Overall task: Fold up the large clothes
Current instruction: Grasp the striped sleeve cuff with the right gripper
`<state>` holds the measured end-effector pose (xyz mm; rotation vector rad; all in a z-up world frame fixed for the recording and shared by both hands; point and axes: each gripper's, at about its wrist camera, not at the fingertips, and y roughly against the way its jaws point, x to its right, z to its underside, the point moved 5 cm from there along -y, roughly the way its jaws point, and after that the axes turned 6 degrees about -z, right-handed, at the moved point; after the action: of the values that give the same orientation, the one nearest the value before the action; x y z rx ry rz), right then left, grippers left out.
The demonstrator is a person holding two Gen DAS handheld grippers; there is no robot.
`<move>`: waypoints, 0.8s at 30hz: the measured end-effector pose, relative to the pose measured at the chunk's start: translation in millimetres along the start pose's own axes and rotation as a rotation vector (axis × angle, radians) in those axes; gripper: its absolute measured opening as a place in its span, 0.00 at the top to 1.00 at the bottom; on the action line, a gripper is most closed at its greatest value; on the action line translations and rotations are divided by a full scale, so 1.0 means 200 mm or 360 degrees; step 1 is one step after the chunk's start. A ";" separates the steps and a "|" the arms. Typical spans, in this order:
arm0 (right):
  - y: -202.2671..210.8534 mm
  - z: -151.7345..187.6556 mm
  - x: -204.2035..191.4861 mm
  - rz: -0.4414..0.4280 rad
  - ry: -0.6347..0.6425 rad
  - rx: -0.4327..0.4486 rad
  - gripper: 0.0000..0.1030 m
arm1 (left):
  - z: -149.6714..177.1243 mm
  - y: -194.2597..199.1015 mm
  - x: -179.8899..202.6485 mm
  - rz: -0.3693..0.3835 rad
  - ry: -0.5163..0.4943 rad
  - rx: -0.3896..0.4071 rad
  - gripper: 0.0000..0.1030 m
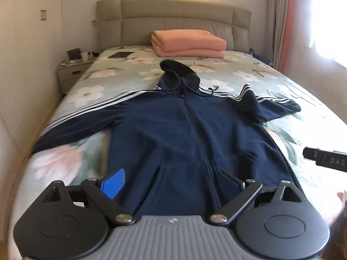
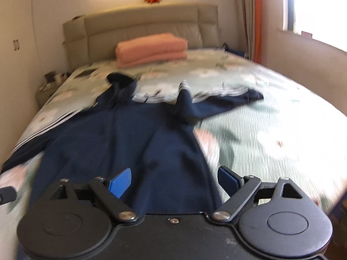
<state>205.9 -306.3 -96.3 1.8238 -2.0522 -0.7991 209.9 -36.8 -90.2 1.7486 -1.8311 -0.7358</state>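
A navy zip hoodie (image 1: 173, 138) with white sleeve stripes lies face up on the floral bed (image 1: 292, 134), hood toward the headboard. Its left sleeve stretches out to the bed's left edge; its right sleeve (image 1: 271, 106) is bent and partly bunched. My left gripper (image 1: 173, 181) hovers open above the hoodie's hem, blue pads wide apart. The right wrist view is blurred: the same hoodie (image 2: 134, 143) fills its lower left, and my right gripper (image 2: 175, 181) is open over the hem's right side. The right gripper's body (image 1: 325, 159) shows at the right edge of the left wrist view.
A folded pink blanket (image 1: 188, 42) rests by the padded headboard (image 1: 173, 19). A dark tablet (image 1: 120, 54) lies on the bed's far left. A nightstand (image 1: 71, 73) with small items stands left of the bed. Curtains (image 1: 282, 21) and a bright window are on the right.
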 end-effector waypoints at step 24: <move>-1.82 -0.88 1.79 0.0307 -0.0842 -0.0104 0.43 | -0.94 -1.21 0.59 -0.0153 0.0185 -0.0170 0.14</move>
<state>543.4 -710.4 -216.0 1.4545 -2.4251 -1.3852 509.8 -169.3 -119.8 1.7809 -1.6116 -0.7392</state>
